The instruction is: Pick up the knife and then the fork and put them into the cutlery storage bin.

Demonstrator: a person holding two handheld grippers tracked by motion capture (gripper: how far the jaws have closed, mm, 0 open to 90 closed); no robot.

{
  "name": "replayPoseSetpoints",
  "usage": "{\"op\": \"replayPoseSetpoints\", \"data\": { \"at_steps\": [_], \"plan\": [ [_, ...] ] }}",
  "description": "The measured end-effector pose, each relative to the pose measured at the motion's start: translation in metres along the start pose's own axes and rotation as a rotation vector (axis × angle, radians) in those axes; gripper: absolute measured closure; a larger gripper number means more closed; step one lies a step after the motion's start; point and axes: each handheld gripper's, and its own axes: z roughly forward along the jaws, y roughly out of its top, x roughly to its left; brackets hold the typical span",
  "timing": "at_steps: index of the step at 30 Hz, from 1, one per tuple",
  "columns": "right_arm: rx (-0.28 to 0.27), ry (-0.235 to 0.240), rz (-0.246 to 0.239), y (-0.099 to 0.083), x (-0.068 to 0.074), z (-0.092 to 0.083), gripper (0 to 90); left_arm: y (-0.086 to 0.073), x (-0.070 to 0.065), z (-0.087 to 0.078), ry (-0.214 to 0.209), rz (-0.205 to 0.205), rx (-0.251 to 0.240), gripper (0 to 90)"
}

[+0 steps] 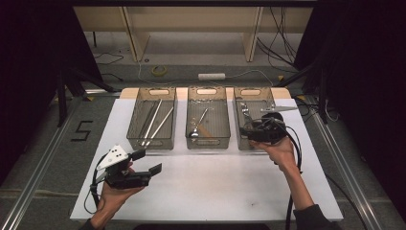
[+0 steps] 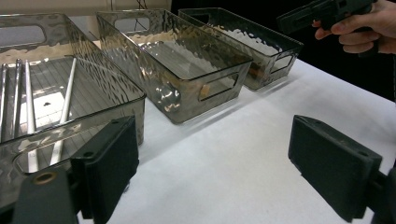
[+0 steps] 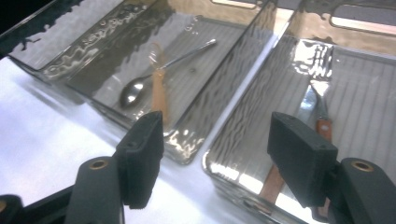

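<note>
Three smoky clear bins stand in a row on the white tabletop (image 1: pixel 215 187). The left bin (image 1: pixel 132 125) holds long metal rods (image 1: pixel 153 122) (image 2: pixel 65 107). A spoon (image 1: pixel 194 132) (image 3: pixel 133 91) and an orange-handled piece (image 3: pixel 159 95) lie in the middle bin (image 1: pixel 207 143). The right bin (image 1: pixel 238 115) holds metal cutlery (image 3: pixel 310 100) with brown handles. My right gripper (image 1: pixel 251 130) (image 3: pixel 217 130) hovers over that bin's front left corner, open and empty. Low on the left, my left gripper (image 1: pixel 147 162) (image 2: pixel 212 140) rests in a hand, open with nothing between its jaws.
The right hand and its gripper (image 2: pixel 322 11) also appear at the far end of the left gripper view. Behind the table are wooden furniture legs, a roll of tape (image 1: pixel 159 70) and a power strip (image 1: pixel 211 76) on the floor. Cables trail from both grippers.
</note>
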Motion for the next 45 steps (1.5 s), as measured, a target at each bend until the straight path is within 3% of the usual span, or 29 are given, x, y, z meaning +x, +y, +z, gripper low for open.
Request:
{"op": "replayPoseSetpoints", "data": {
  "at_steps": [9,28,45],
  "plan": [
    [-0.059,0.062,0.014,-0.013,0.006,-0.006,31.2,0.000,0.001,0.000,0.004,-0.010,0.000,15.6],
    [-0.143,0.163,-0.047,-0.042,0.036,-0.021,27.7,0.000,0.000,0.002,-0.016,-0.013,0.009,15.6],
    [-0.231,0.202,-0.050,-0.080,0.040,-0.044,27.2,0.000,0.000,0.002,-0.028,-0.023,0.013,15.6]
  ]
}}
